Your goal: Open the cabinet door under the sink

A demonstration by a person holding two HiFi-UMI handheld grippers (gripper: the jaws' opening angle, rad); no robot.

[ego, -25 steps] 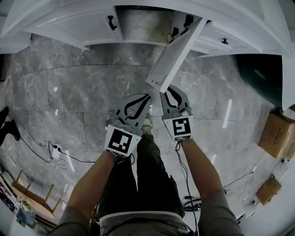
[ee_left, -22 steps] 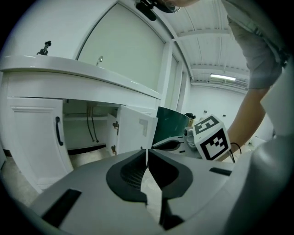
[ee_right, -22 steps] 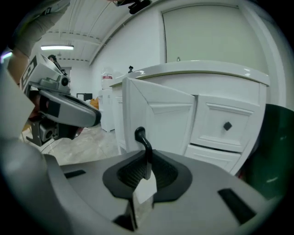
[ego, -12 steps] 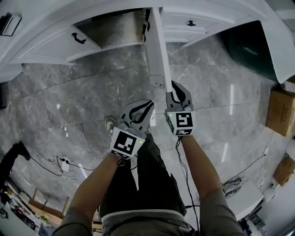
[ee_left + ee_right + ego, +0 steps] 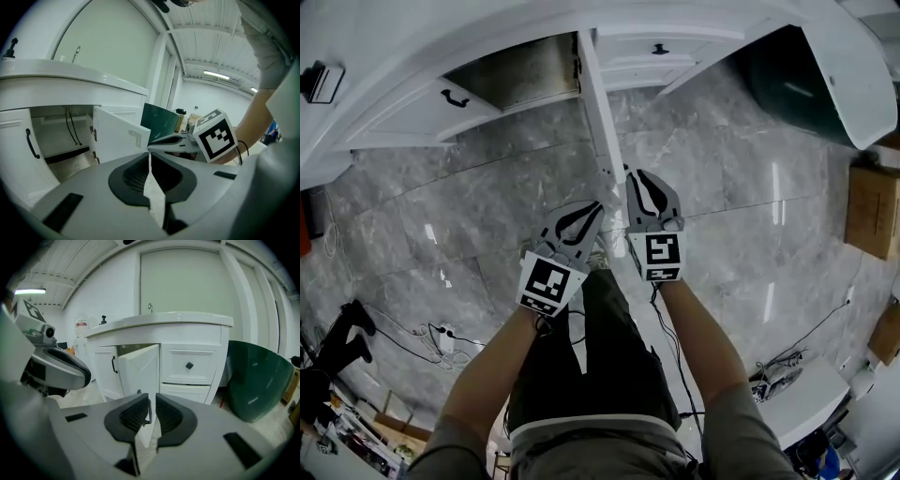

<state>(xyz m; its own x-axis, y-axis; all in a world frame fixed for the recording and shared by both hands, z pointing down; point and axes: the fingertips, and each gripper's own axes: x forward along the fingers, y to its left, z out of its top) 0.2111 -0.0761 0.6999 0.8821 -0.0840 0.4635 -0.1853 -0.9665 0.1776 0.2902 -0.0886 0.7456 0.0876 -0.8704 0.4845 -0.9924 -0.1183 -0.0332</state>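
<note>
Well, the cabinet door [image 5: 598, 122] under the sink [image 5: 159, 319] is wide open. From the head view it sticks straight out from the white cabinet toward the person, so only its thin edge shows. Its far end is right by the two grippers, above the grey stone floor [image 5: 487, 206].

The right gripper [image 5: 636, 178] has hold of the door. In the right gripper view, its jaws are closed down to a small gap. The thin dark handle [image 5: 149, 414] of the door sits in that gap, between the two ribbed pads. The white door stands just behind the handle.

The left gripper [image 5: 596, 206] holds nothing. In the left gripper view, its jaws are pressed together and the tips touch. It hangs just beside the right gripper, on the person's left, close to the door's end but not on it. The right gripper's marker cube [image 5: 215, 138] shows just to its right.

Inside the open cabinet you can see dark pipes [image 5: 70, 126] hanging down (the back of the cabinet is dim). The other door [image 5: 107, 371], to the left of the gap, is shut and has a black handle too. To the right of the open door is a drawer [image 5: 189, 365] with a small dark knob. Past that stands a big green tub [image 5: 258, 380] on the floor.
</note>
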